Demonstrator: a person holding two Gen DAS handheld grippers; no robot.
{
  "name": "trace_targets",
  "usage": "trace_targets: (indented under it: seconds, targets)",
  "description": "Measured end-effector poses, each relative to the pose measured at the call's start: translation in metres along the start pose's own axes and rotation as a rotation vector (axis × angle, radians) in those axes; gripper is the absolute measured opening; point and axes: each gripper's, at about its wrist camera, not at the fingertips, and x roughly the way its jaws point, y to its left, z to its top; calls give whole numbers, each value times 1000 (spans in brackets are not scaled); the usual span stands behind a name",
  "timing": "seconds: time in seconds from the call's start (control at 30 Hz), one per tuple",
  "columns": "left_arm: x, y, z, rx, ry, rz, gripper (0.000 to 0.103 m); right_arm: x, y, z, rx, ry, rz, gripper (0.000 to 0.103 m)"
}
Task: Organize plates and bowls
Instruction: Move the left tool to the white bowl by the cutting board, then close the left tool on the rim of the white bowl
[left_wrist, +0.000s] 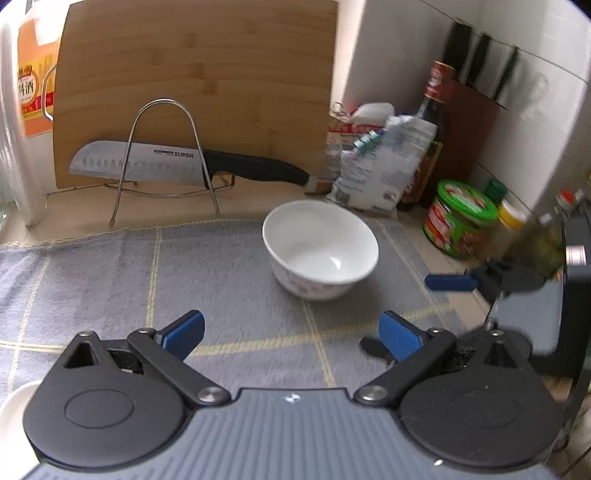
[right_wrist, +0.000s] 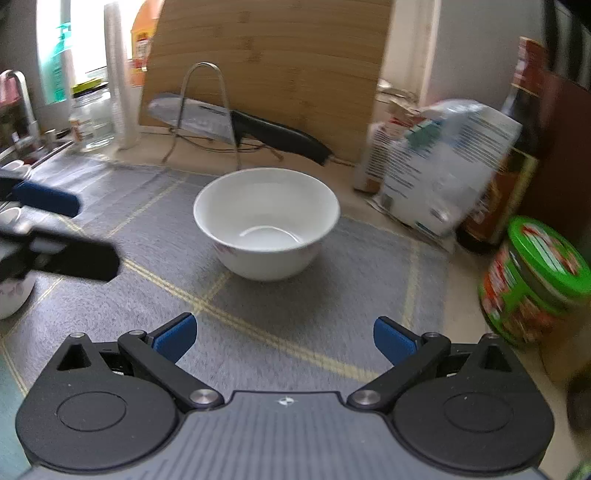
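Sitting upright on the grey cloth (right_wrist: 295, 314), the white bowl (right_wrist: 266, 221) faces both released claws (right_wrist: 284, 338).

The only print that can be read is the brand "SUPOR" on the blade of the knife (left_wrist: 147, 164) resting in the wire rack (left_wrist: 162, 158); lettering on the other packages is too blurred.

The left gripper (left_wrist: 291, 336) and the right gripper (right_wrist: 285, 338) both hover level, jaws spread wide and empty.
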Motion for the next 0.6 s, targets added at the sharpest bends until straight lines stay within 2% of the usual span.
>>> trace_targets:
  seconds: [0.23, 0.6]
  targets:
    - [22, -9, 21, -74, 2, -4, 100, 17, -3, 14, -88, -30, 58, 103]
    - [65, -15, 42, -101, 39, -16, 100, 35, -13, 26, -151, -74, 123, 102]
